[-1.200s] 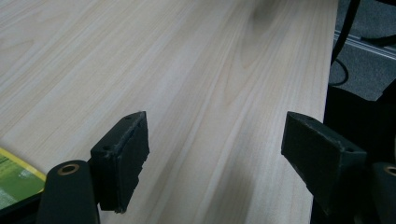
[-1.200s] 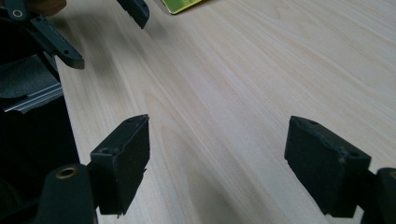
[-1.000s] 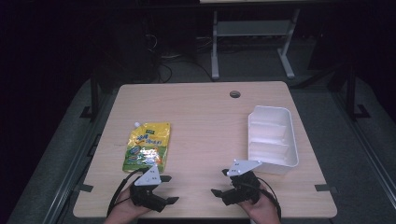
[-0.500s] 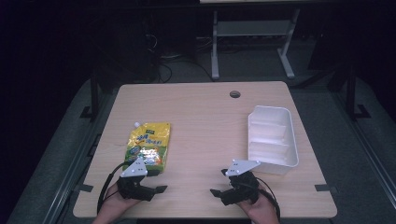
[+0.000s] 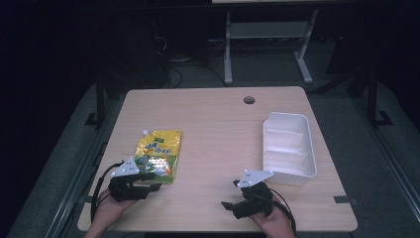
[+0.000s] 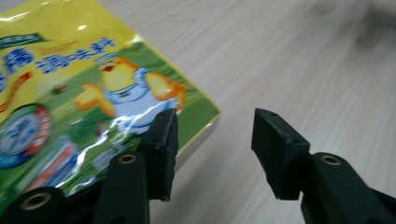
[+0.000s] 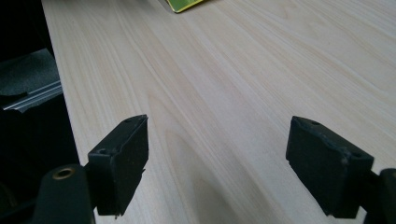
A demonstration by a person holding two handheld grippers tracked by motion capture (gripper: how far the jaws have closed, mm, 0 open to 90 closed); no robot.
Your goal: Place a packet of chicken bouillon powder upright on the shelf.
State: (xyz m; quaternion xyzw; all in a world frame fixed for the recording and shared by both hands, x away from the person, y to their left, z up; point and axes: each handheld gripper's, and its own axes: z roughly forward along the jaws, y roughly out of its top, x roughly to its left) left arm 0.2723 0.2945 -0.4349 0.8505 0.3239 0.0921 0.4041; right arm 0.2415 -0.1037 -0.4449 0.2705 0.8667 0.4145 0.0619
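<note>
Left claw (image 6: 212, 149) has been closing at the yellow pouch's (image 5: 159, 153) corner, not clamped yet; could nip only the slick edge and slip.

Light wood counter (image 5: 218, 124) with 2 things on it

A yellow sauce pouch (image 5: 158, 153) lies flat near the front left; a white tray (image 5: 289, 148) sits at the right; a round hole (image 5: 249, 100) marks the far edge.
</note>
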